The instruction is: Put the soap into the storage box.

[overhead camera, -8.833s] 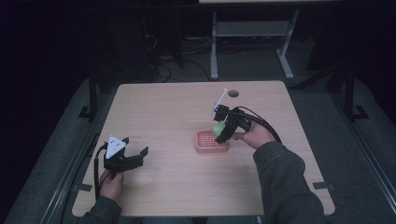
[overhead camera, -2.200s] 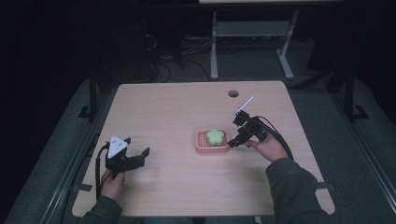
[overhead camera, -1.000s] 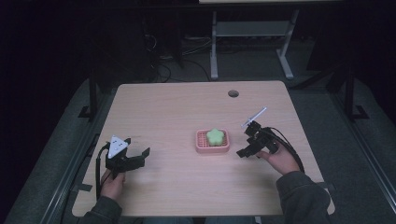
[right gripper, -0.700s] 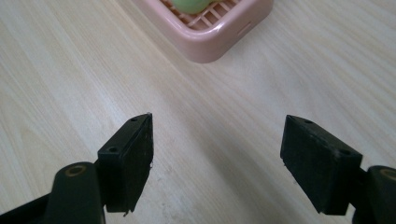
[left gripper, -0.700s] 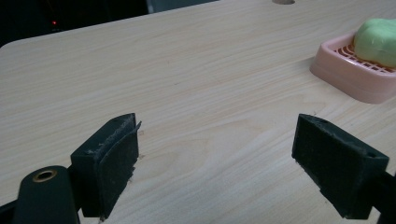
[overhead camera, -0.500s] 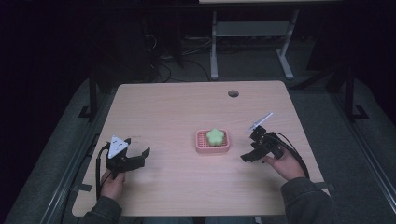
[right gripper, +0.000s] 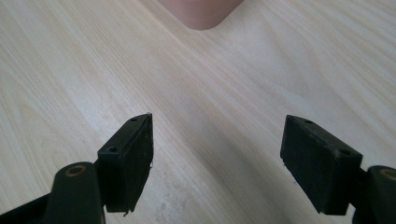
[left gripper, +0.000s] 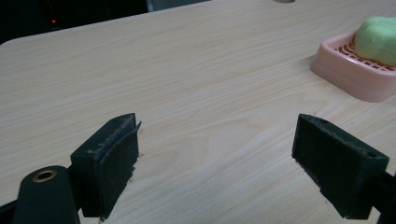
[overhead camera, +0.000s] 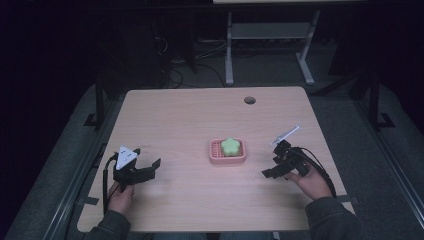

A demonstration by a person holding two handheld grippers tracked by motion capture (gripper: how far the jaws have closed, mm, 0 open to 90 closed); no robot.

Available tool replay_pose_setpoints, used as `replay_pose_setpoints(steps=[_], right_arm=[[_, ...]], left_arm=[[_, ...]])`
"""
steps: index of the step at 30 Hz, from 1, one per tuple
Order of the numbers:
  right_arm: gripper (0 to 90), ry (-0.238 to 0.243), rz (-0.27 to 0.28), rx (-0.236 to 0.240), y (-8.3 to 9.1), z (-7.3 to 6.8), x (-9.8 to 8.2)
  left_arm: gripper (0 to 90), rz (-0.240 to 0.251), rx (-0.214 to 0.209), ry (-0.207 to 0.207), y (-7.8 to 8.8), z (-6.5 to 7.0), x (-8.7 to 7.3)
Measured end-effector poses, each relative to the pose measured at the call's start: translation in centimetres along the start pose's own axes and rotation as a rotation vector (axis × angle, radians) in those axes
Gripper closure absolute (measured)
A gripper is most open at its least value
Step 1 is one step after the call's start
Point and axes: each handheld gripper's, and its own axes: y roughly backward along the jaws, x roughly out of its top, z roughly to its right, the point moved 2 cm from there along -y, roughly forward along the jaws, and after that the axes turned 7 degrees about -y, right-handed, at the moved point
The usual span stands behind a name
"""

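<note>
Left gripper [overhead camera: 145,172] at seven o'clock on the table [overhead camera: 190,115], low over the wood, jaws spread wide and holding nothing, as seen in its own view [left gripper: 215,154]. Soap [overhead camera: 230,145], green and flower-shaped, sitting in the pink dish [overhead camera: 215,156] just right of centre, at about four o'clock from the table's middle; in the left gripper view, dish [left gripper: 341,79] at two o'clock with soap [left gripper: 378,39] on its slats. Right gripper [overhead camera: 274,165] at four o'clock, just right of the dish and apart from it, jaws likewise wide and empty [right gripper: 217,158], with a corner of the dish [right gripper: 201,11] at twelve o'clock in its view. Placing looks finished, so the step in hand reads as clearing away: best done by lifting a little first, then drawing straight back toward five o'clock, jaws kept apart, no sideways sweep toward the dish wall. Plenty of bare wood at nine through twelve o'clock and between the two grippers. Right edge of the table near the right hand [overhead camera: 312,182], near edge close under both wrists; cable hole [overhead camera: 249,100] at one o'clock, well apart from everything.
</note>
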Motion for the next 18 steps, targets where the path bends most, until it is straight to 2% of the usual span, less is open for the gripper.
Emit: replay_pose_setpoints(steps=[18], right_arm=[[24.9, -0.032, 0.024, 0.005, 0.7, 0.2, -2.8]], left_arm=[[14.4, -0.001, -0.004, -0.005, -0.1, 0.1, -0.1]])
